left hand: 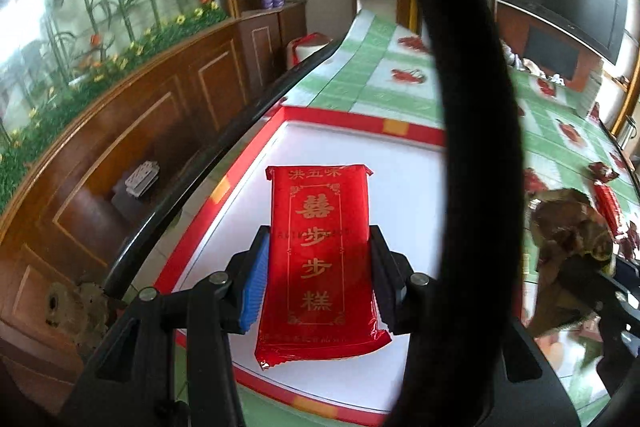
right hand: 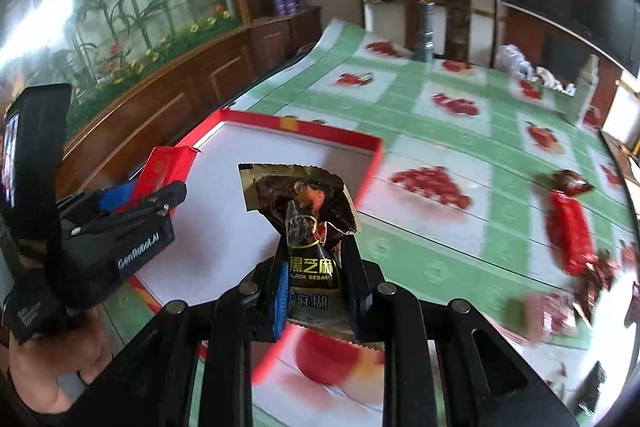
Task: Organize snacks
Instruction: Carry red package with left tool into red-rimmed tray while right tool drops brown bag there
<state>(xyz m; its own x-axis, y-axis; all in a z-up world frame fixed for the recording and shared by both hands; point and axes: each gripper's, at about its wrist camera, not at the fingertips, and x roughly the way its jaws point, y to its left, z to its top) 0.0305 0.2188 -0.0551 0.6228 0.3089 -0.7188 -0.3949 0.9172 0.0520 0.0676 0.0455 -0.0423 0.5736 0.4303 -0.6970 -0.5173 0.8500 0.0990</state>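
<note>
Left gripper [left hand: 318,279] clamps the red cake packet [left hand: 320,259] over the red-rimmed box [left hand: 360,123]; right gripper [right hand: 316,291] grips a black sesame packet [right hand: 310,247].

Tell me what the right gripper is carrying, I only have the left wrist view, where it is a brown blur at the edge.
Observer: The right gripper is shut on a black sesame packet, dark brown with gold print, held over the near edge of the red box.
Operator: Report what is left on the table outside the box.
Observer: A red twist-wrapped candy lies on the green checked tablecloth, to the right of the box.
Operator: Confirm my left gripper from the other side.
Observer: The left gripper holds the red cake packet over the box's left part; I cannot tell whether the packet touches the floor.
</note>
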